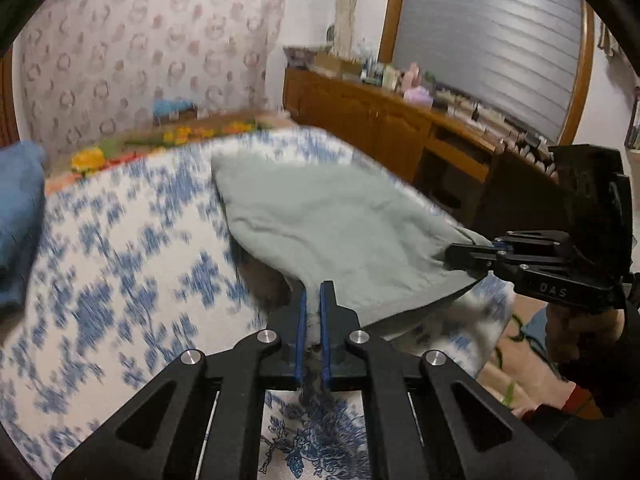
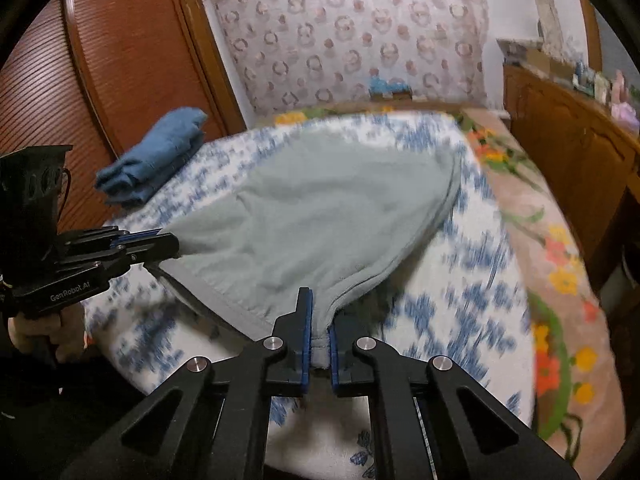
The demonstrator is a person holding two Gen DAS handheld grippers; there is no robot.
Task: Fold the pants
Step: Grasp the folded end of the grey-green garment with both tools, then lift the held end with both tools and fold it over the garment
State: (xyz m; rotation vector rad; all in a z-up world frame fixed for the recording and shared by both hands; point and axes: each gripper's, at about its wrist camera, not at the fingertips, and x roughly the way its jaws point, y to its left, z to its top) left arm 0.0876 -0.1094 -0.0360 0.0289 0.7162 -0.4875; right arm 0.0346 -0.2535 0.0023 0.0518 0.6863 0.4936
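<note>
Grey-green pants (image 1: 320, 220) hang stretched between both grippers above a bed with a blue-and-white floral cover (image 1: 120, 280). My left gripper (image 1: 314, 292) is shut on one corner of the near edge. My right gripper (image 2: 318, 320) is shut on the other corner. The far end of the pants (image 2: 340, 200) trails on the bed cover (image 2: 460, 300). Each gripper shows in the other's view: the right one (image 1: 452, 256) at the right, the left one (image 2: 174, 246) at the left. The view is blurred by motion.
A folded blue garment (image 2: 156, 156) lies at the bed's far left, also in the left wrist view (image 1: 20, 220). A wooden sideboard (image 1: 380, 120) with bottles stands to the right. A patterned headboard cover (image 2: 352, 36) and a wooden wardrobe (image 2: 100, 60) stand behind.
</note>
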